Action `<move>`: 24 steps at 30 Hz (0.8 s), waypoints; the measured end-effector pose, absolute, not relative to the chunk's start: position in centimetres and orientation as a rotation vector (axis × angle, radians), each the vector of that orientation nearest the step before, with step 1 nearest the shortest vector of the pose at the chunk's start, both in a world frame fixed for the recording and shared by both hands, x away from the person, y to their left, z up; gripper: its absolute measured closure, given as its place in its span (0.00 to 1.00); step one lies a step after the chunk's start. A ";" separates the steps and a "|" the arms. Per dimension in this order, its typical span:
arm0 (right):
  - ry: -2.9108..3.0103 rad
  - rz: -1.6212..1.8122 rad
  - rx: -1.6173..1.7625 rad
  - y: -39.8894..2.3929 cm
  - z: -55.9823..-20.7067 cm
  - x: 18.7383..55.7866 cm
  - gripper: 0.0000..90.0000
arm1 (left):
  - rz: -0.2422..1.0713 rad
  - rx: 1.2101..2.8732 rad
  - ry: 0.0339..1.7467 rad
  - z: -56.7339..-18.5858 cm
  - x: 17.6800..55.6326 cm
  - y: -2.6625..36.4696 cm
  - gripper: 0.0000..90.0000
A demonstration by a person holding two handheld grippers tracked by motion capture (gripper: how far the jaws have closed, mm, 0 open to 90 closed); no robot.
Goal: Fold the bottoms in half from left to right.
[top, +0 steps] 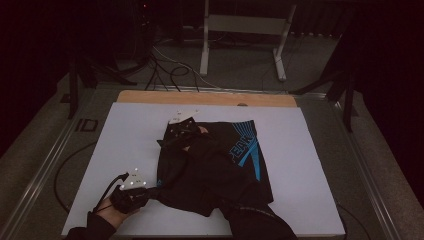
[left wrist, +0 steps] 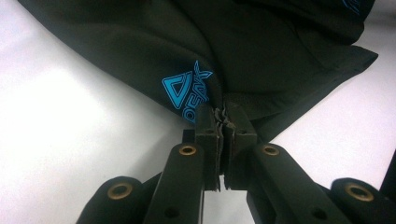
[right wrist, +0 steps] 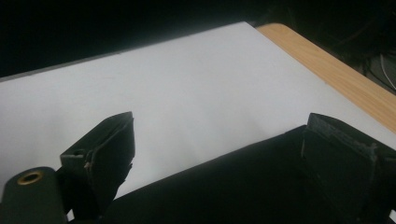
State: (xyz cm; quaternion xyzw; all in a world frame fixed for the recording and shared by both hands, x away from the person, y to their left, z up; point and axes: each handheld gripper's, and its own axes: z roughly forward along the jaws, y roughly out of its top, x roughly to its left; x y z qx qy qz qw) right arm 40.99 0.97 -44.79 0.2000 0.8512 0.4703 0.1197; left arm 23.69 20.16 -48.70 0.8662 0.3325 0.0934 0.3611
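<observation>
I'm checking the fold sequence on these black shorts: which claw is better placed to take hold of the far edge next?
The right claw: it hovers open over the far edge of the shorts. The left claw is already shut on their near corner, by the blue logo.

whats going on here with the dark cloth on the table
A person is working on black shorts with blue lettering, spread on a white sheet over the table. The left gripper is shut on the garment's near corner by a blue logo. The right gripper is open at the far edge, its jaws apart over the fabric, not yet gripping.
</observation>
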 end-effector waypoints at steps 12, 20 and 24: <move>2.469 1.273 0.841 3.4 -47.3 43.9 0.11 | 0.235 2.213 0.861 -48.7 23.7 20.2 0.96; 2.429 1.202 0.951 4.8 -48.3 45.2 0.18 | 0.244 2.211 0.854 -48.6 23.6 20.2 0.96; 2.382 1.111 1.091 5.4 -49.2 45.8 0.28 | 0.239 2.214 0.855 -48.6 23.6 20.2 0.96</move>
